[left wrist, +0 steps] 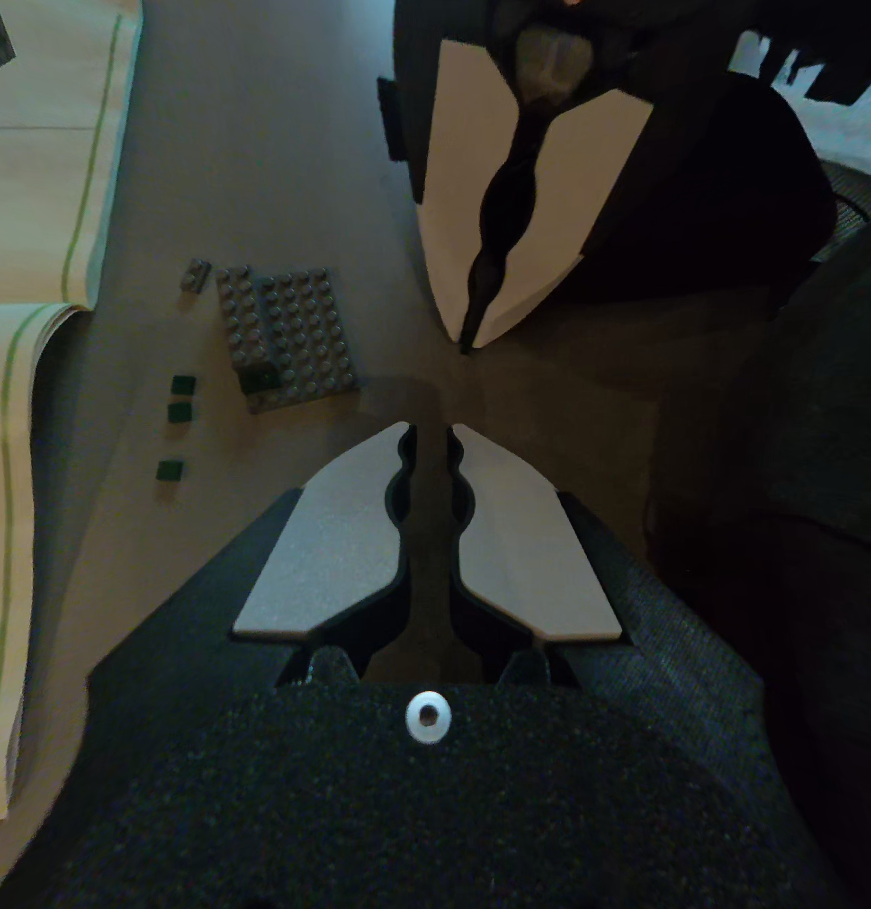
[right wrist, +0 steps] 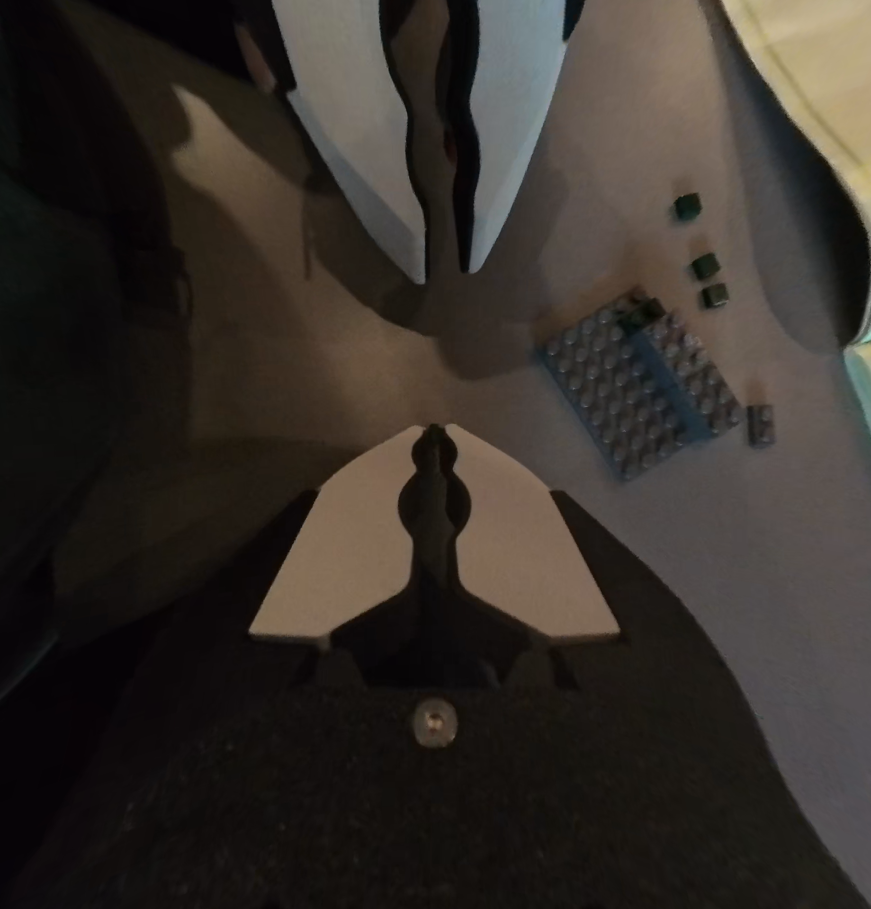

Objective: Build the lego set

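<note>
A grey studded baseplate (left wrist: 295,334) lies on the table, with a narrower grey plate along one side and a dark green piece (left wrist: 260,378) on its near corner. It also shows in the right wrist view (right wrist: 630,393). A small grey plate (left wrist: 195,275) lies beside it. Three dark green tiles (left wrist: 180,412) lie loose nearby, also in the right wrist view (right wrist: 705,265). My left gripper (left wrist: 432,432) is open by a narrow gap and empty, to the right of the baseplate. My right gripper (right wrist: 436,430) is shut with nothing seen in it, and faces the left one tip to tip (left wrist: 465,344).
An open instruction booklet (left wrist: 34,196) lies on the table beyond the bricks, also in the right wrist view (right wrist: 817,74). A dark chair or clothing (left wrist: 768,393) fills the far side, past the table edge. Both grippers cast shadows on the table between them. Spacing between my two grippers at the tips: around 5 cm. My left tips are roughly 7 cm from the dark green piece (left wrist: 260,378). My right wrist view (right wrist: 640,314) looks at it from another angle. The small grey plate (left wrist: 195,275) is about 12 cm from both grippers' fingertips. It turns up in the right wrist view (right wrist: 758,426) as well.
</note>
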Motion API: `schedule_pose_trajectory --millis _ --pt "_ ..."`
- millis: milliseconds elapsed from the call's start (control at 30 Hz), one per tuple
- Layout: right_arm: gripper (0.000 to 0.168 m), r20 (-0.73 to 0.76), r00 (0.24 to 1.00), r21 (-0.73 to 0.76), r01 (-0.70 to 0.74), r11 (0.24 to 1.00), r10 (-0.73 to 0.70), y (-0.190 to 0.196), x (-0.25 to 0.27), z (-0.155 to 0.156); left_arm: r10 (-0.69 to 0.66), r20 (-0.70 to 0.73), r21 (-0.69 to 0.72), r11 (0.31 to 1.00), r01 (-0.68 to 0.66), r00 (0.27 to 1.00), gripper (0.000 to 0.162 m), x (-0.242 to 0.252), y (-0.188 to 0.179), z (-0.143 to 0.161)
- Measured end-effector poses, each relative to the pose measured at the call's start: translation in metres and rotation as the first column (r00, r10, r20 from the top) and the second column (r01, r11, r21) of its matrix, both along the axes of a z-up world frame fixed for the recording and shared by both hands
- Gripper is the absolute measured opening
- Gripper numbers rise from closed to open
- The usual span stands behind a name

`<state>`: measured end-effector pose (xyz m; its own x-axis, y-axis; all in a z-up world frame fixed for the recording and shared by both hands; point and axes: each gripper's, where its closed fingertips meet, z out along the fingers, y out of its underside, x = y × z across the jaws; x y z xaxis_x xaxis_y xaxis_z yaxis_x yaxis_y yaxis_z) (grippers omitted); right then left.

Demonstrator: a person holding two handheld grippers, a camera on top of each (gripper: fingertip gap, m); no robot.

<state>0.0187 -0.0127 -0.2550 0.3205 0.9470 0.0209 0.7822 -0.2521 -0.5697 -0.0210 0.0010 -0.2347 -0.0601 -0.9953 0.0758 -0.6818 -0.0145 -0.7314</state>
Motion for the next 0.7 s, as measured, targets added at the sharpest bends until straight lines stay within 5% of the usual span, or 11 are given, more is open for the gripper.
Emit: schedule_pose_trajectory --millis 267,500,700 --pt "0.003 0.122 0.993 0.297 -0.043 0.954 0.006 0.032 0.003 0.005 0.056 0.031 0.003 0.998 -0.056 0.998 0.011 -0.004 0.011 0.002" --pt "0.014 0.163 0.982 0.191 -0.126 0.974 0.095 0.018 0.001 -0.001 0.056 0.033 0.009 0.998 -0.057 0.998 0.012 -0.005 0.011 0.0" --pt "0.018 0.047 0.998 0.093 -0.032 0.995 0.028 0.017 0.001 0.004 0.059 0.042 0.007 0.998 -0.059 0.997 0.011 -0.006 0.011 0.001"
